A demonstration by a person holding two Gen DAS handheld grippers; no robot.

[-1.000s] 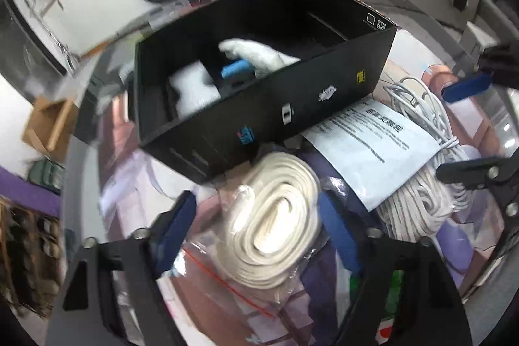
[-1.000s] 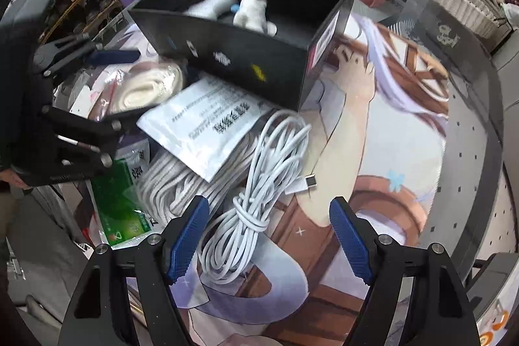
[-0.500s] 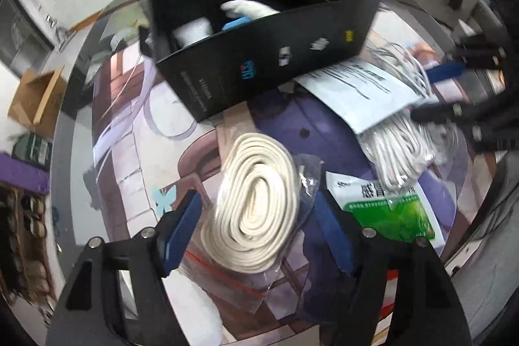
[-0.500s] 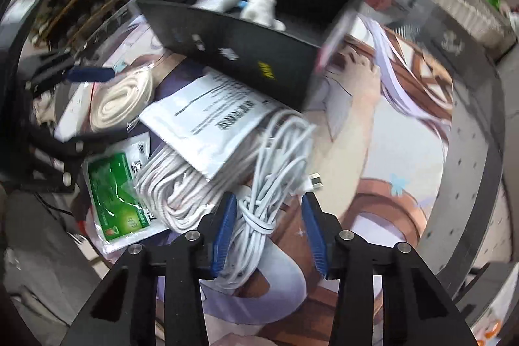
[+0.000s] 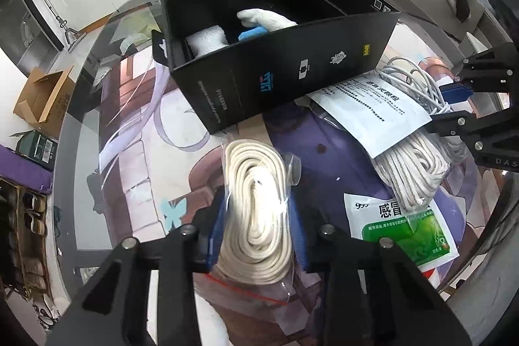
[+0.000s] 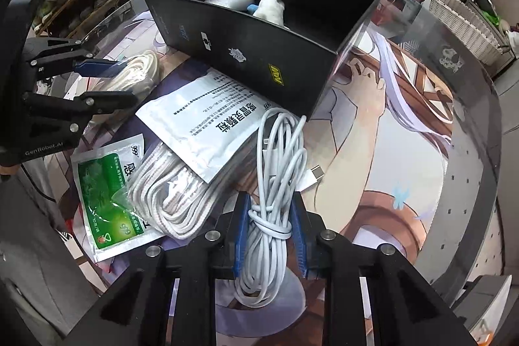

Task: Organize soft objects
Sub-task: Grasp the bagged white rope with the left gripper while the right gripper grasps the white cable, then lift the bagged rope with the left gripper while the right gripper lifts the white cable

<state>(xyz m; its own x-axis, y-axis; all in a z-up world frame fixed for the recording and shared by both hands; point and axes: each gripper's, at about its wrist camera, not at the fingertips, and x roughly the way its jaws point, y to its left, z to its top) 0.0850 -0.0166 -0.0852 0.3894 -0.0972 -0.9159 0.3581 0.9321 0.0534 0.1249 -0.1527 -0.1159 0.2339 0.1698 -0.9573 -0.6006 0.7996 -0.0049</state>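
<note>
Where the left wrist view looks along its fingers, the left hand-held gripper (image 5: 259, 226) is clenched on a bagged coil of cream rope (image 5: 256, 209). The right hand-held gripper (image 6: 271, 232) grasps a white charging cable bundle (image 6: 275, 190); only the right view shows its connector. Both items lie on the printed surface (image 6: 373, 151), near the black box (image 5: 285, 67). A white pouch (image 6: 211, 115) overlies a second bagged rope (image 6: 172, 196). The left view shows the green sachet (image 5: 412, 229) face-on. Inside the box: white soft items (image 5: 266, 18).
</note>
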